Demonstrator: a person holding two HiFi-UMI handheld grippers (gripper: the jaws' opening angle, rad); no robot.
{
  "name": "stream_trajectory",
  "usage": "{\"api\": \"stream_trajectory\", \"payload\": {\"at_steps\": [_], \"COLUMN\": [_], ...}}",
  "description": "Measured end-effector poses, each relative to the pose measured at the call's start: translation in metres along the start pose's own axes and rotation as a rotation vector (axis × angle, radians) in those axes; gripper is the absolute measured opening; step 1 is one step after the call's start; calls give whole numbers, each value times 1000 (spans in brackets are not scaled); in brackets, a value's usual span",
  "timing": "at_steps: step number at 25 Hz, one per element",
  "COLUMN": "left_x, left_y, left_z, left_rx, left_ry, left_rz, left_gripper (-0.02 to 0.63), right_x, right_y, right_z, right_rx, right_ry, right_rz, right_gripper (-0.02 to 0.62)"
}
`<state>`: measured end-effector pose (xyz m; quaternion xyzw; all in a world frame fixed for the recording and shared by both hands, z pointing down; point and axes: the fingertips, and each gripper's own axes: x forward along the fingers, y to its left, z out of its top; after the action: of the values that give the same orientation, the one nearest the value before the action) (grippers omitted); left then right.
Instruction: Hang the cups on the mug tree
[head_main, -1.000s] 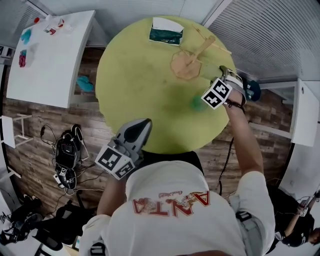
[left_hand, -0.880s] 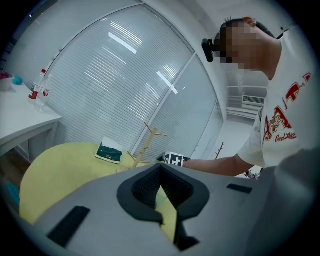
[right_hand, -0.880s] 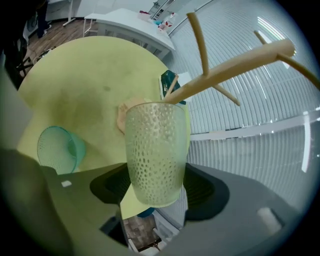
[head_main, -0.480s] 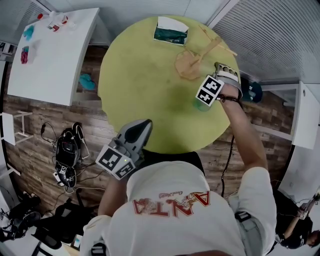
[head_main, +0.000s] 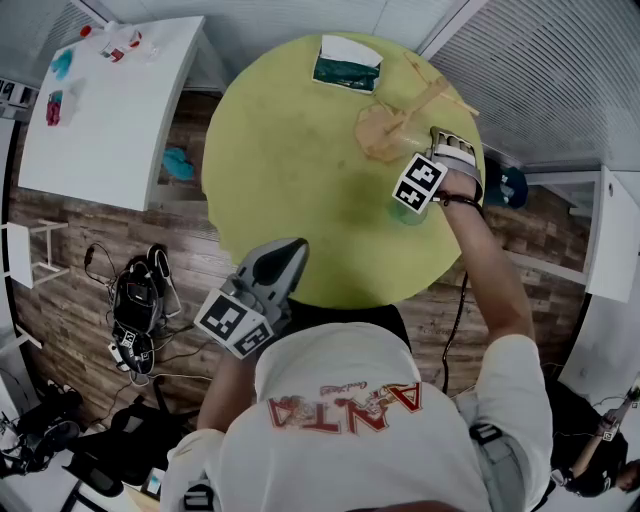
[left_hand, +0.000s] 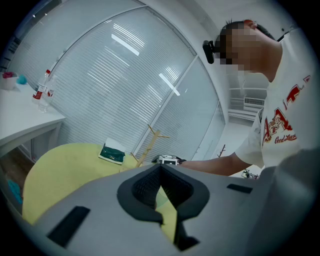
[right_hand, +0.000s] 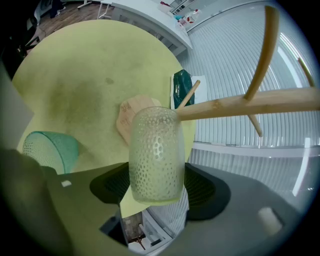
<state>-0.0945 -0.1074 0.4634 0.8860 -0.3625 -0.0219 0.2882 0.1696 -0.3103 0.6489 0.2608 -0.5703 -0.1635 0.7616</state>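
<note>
The right tool pinches the clear dimpled cup across its body, raised above the yellow tabletop. The cup's far end is right against a peg of the wooden mug tree; whether the peg is inside, I can't tell. It looks like glass: stiff, smooth, breakable, probably fairly light. The dimples should help the pads, so a mid-body grip seems sound. A green cup waits on the tabletop. The left tool hangs back, tips pressed together, empty. Readable writing: only red "ANTA" on the person's shirt.
</note>
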Motion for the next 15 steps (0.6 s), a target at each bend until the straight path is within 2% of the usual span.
{"api": "stream_trajectory", "payload": {"at_steps": [10,12,15], "left_x": [10,12,17], "left_y": [-9,-13,-16], "left_z": [5,8,12], "left_rx": [21,30,50], "left_ry": [8,8,13], "left_rz": [-31,-39,-46], "left_gripper": [-5,-5,-5], "right_x": [-26,-40,-69], "right_y": [-10,-11,-13], "right_z": [-4,-7,-12], "right_rx": [126,196,361], "right_ry": [-113,-155,-255], "right_rz": [-21,-19,-10], "right_gripper": [321,321,319]}}
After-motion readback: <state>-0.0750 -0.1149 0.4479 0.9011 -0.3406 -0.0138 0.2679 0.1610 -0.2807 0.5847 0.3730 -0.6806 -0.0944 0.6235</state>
